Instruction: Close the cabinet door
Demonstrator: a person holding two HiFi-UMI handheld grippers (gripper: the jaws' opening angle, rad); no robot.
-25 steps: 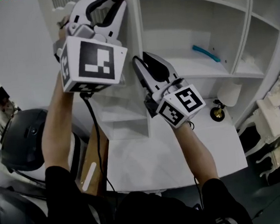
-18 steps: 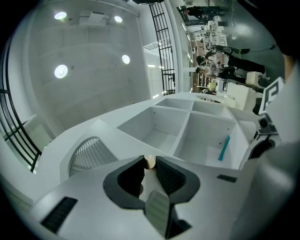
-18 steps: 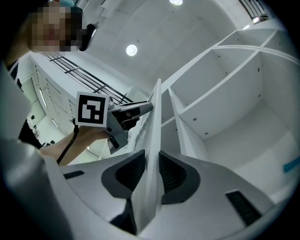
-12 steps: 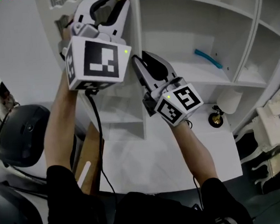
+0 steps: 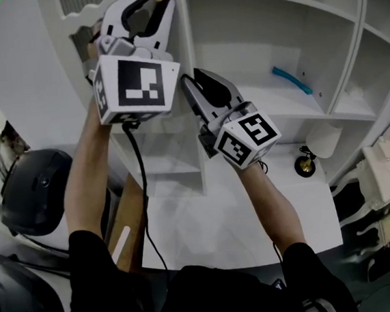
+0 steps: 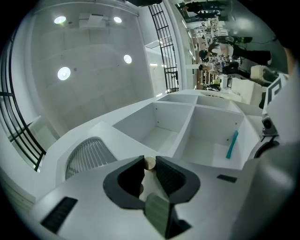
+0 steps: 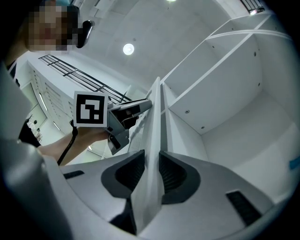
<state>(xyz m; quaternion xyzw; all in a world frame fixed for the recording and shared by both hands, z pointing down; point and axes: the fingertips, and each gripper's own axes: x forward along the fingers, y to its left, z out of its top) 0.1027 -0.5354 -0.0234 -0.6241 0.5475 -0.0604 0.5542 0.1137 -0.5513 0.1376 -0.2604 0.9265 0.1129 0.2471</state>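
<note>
Both grippers have shifted a little with the door since a second ago. Your left gripper is set narrow, pinching the small round knob at its tips. Your right gripper is clamped on the door edge, panel between the pads, nearer you than the left. The door stands edge-on, swung out from the cabinet. A teal stick lies on a shelf inside, well apart from the door. A lamp sits on the table.

Dim, washed-out, seemingly fisheye-warped edges
</note>
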